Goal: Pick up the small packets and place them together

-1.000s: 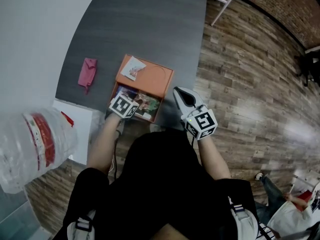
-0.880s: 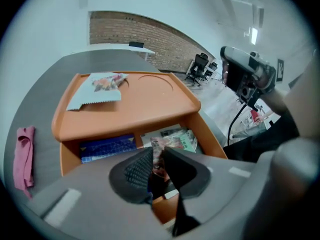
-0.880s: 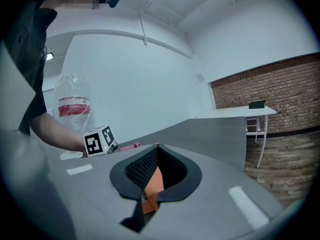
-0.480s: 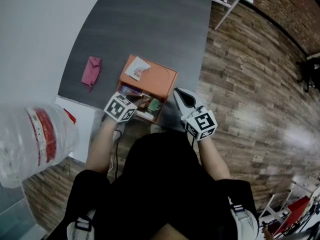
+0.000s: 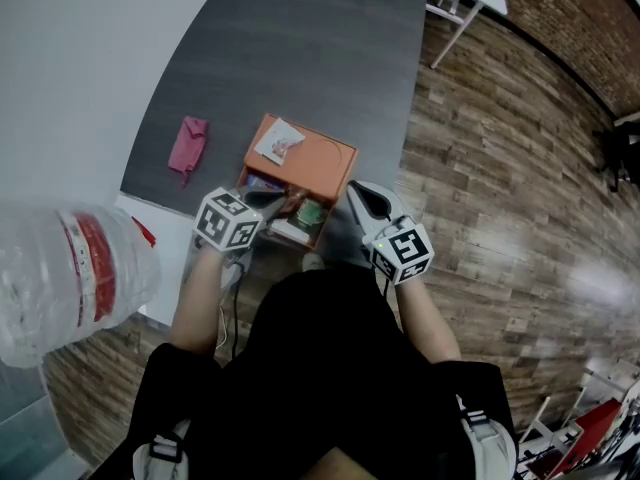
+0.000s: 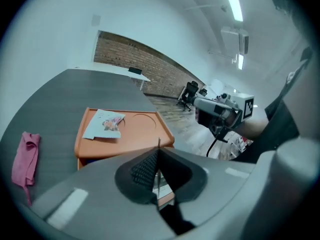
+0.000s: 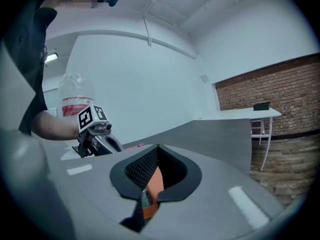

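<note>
- Left gripper has its jaws fully closed, pinching a thin packet seen edge-on, only a sliver poking past the tips.
- In the head view it sits raised over the near left edge of the orange box, pointing down and to the right.
- Right gripper has its jaws together with nothing between them; the orange and green in the slot are the box and packets behind it.
- It sits just right of the box, near its right edge, roughly level.
- White packet with a printed picture lies flat on the box top at the far left corner, beside a round recess.
- More colourful packets sit in the open lower part of the box, near side; count unclear.
- The box stands on a dark grey table, near its near edge.
- Pink cloth lies on the table left of the box, well apart.
- Big clear water bottle with a red label is at the near left.
</note>
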A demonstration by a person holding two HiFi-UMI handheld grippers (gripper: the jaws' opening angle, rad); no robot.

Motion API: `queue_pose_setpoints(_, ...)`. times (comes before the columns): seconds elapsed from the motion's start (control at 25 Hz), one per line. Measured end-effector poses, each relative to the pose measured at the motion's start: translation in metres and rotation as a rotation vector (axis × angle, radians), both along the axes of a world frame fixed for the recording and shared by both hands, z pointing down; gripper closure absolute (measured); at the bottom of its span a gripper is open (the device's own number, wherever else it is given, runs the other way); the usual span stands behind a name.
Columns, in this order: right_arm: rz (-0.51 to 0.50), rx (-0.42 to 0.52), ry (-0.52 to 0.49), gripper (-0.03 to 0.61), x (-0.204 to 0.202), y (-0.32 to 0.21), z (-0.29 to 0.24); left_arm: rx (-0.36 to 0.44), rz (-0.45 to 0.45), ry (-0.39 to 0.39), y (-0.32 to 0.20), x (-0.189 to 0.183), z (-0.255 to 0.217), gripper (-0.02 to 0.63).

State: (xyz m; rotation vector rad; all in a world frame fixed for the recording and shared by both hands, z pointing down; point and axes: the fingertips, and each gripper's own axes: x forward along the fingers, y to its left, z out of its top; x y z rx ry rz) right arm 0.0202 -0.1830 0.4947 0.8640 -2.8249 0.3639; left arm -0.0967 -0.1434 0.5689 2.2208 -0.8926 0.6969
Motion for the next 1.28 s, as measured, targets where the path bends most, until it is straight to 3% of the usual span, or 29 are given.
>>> queue_pose_setpoints(0.24,0.012,0.0,0.001,0.577,0.004,-0.001,-0.003,0.01,-0.03,0.106,-0.026,0.008,-0.014,0.614)
queue_pose_setpoints(0.56,0.053,-0.009,0.001,0.577,0.017,-0.007,0.001,-0.008,-0.054,0.114,-0.081,0.031,-0.012,0.614)
queue_pose_setpoints(1.04,0.099,-0.032,0.004,0.577,0.033,-0.019,0.006,-0.099,-0.06,0.012,-0.116,0.046,0.017,0.612)
queue_pose_setpoints(1.28,0.103,-0.041,0.007,0.577,0.037,-0.019,0.01,-0.093,-0.082,-0.059,-0.119,0.045,0.032,0.612)
